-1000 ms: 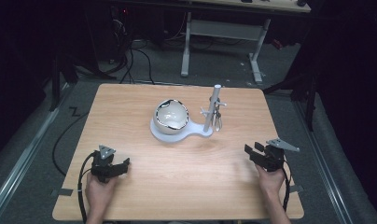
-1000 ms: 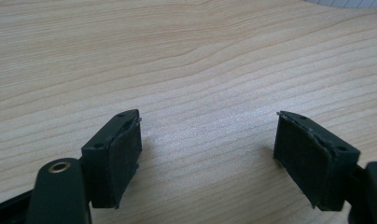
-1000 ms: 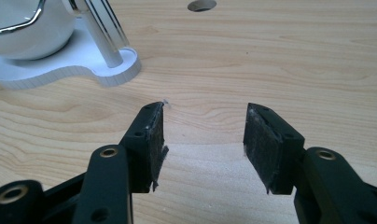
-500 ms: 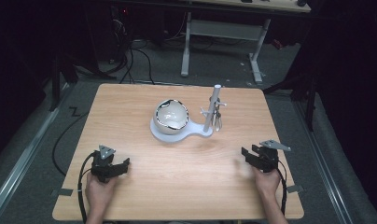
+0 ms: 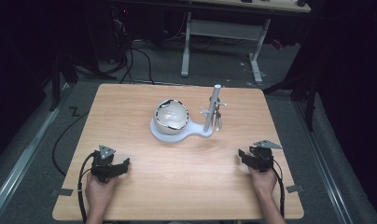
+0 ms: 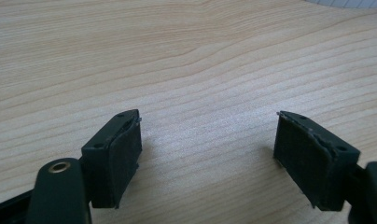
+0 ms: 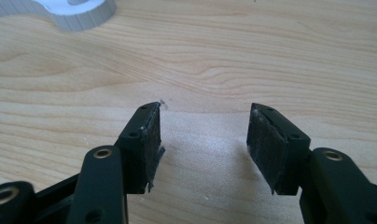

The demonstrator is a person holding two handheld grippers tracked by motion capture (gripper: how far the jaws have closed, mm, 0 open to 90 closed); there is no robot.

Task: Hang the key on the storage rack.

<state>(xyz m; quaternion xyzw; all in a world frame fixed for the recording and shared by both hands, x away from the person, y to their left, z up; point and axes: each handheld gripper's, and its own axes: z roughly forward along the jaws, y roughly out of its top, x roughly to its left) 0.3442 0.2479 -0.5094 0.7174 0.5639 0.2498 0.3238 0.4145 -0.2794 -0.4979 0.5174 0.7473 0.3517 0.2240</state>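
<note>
- The left gripper (image 5: 113,168) sits low over the near-left part of the wooden table (image 5: 130,116), held by the person's left hand (image 5: 99,193).
- In the left gripper view its 2 black jaws stand wide apart, with bare wood grain between them and nothing held; the left gripper (image 6: 207,140) hovers close to the tabletop (image 6: 177,56).
- The right gripper (image 5: 246,156) is at the near-right part of the table, in the person's right hand (image 5: 263,181), its jaws pointing toward the table's middle.
- In the right gripper view the right gripper (image 7: 203,135) has its 2 jaws parted, less widely than the left pair; they have just been opening, and only bare wood lies between them.
- The nearest things stand at the middle of the table, well apart from both grippers: a white base (image 5: 175,135) carrying a rounded white bowl (image 5: 171,115) with a dark rim on its left end.
- On the right end of that base rises an upright white post (image 5: 212,109) with short pegs, and a small clear item (image 5: 218,120) hangs from 1 peg; what it is cannot be told.
- A curved edge of the white base (image 7: 79,14) shows at the top left of the right gripper view.
- A cable (image 5: 81,172) trails from the left gripper toward the near edge.
</note>
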